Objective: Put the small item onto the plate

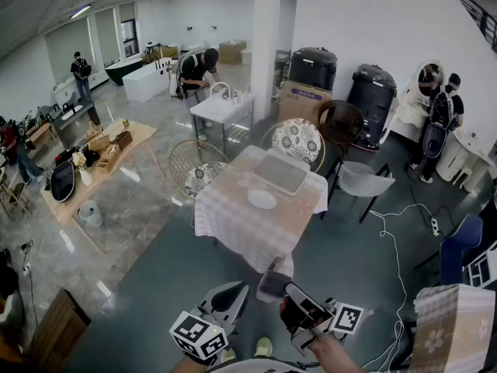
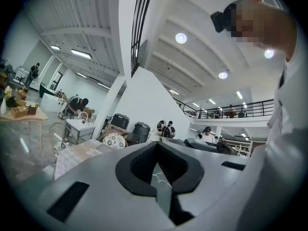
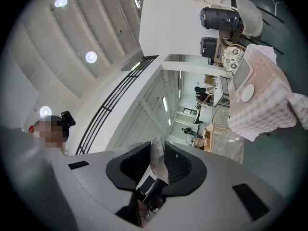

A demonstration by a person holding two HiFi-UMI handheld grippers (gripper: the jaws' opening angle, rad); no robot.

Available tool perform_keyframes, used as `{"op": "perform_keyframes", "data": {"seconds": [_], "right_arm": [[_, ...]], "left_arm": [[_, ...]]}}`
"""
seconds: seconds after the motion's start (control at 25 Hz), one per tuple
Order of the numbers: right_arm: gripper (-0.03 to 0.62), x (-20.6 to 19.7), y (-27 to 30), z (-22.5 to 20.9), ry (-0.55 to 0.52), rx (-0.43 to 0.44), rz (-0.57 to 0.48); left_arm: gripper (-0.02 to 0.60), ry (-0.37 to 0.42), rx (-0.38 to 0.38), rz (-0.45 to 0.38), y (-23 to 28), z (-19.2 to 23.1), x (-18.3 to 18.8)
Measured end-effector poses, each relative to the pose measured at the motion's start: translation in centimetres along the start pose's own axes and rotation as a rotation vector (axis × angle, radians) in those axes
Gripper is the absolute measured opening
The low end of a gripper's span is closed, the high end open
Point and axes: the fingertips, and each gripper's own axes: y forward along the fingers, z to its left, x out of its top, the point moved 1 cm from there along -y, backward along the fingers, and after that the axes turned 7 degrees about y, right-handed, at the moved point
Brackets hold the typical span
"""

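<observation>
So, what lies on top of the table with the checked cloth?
A round white plate and a flat grey rectangular object. The checked cloth hides the tabletop itself.

No word, brand or number legible anywhere. Black-and-white square codes on the cube behind the left gripper and on its twin behind the right gripper: patterns only, no letters. Print on the small packet pinched in the right claw, and on the cardboard box far ahead of both claws, too small to read
</observation>
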Motion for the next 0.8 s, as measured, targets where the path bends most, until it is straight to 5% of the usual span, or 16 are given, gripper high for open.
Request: {"op": "perform_keyframes", "data": {"seconds": [0.8], "right_arm": [[0.094, 2.8, -1.2, -2.1, 0.112, 0.007, -0.014]], "left_arm": [[0.005, 0.01, 0.032, 0.019, 2.6, 0.1, -1.3]]}}
